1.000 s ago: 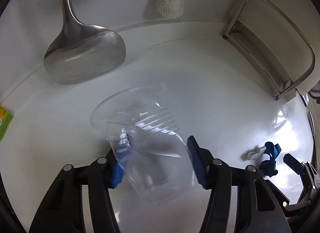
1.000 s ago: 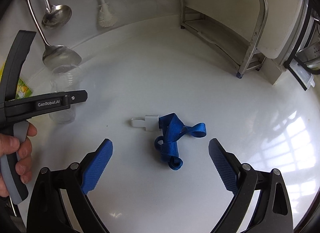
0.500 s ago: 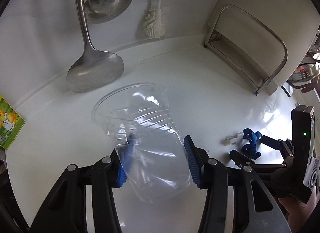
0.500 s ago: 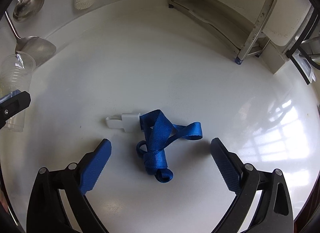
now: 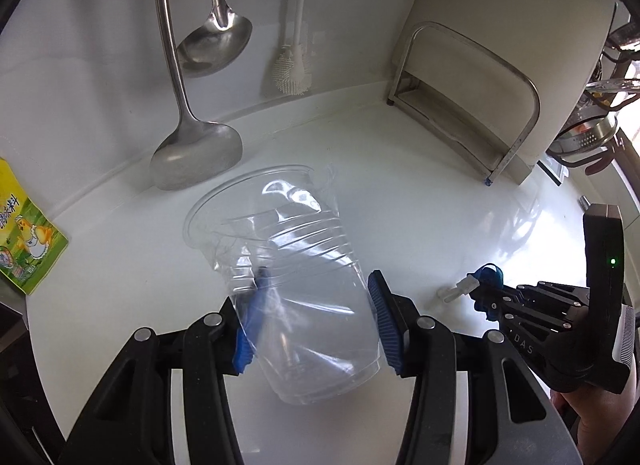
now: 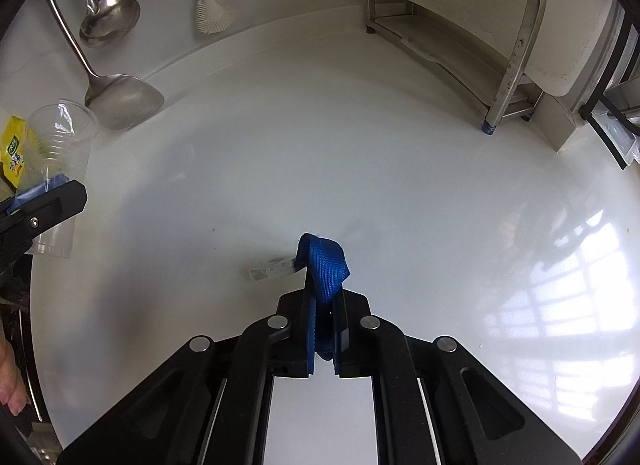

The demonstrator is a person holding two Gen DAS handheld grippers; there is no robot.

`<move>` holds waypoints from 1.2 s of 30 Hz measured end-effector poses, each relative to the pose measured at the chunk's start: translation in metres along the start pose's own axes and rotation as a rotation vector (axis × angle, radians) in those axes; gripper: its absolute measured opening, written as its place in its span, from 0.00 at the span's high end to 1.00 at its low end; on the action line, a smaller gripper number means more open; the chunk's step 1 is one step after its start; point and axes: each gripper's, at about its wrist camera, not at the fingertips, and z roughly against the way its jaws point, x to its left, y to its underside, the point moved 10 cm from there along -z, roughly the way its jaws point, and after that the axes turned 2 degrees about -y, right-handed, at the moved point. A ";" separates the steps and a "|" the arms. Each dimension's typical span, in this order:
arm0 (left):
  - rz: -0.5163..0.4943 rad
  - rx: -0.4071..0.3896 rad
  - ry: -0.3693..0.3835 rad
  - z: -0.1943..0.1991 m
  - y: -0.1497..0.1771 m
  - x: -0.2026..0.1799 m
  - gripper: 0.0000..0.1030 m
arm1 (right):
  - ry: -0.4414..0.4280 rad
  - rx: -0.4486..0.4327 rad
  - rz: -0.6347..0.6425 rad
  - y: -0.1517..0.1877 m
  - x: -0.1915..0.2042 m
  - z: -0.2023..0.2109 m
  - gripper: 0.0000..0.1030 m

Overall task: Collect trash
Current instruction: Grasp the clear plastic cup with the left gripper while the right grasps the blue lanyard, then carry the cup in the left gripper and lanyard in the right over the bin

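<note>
Right gripper (image 6: 324, 329) jaws just closed on blue strap (image 6: 326, 265), left gripper (image 5: 312, 325) jaws clamp clear cup (image 5: 296, 285)

one clear cup (image 5: 288, 277), one blue strap (image 6: 324, 265), two ladles (image 5: 196, 153), one brush (image 5: 290, 73), one yellow packet (image 5: 24, 241).

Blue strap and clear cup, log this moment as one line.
left gripper: holding clear plastic cup | right gripper: just closed on blue strap | white clip: on counter
</note>
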 end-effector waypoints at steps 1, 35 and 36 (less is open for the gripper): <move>0.001 0.000 -0.001 0.004 0.003 0.000 0.53 | -0.006 -0.006 0.000 0.004 0.002 0.005 0.94; -0.098 0.008 -0.027 0.159 0.205 -0.149 0.53 | -0.103 -0.085 0.110 0.221 -0.053 0.201 0.94; -0.106 0.013 -0.023 0.161 0.212 -0.155 0.53 | -0.105 -0.084 0.108 0.229 -0.054 0.203 0.94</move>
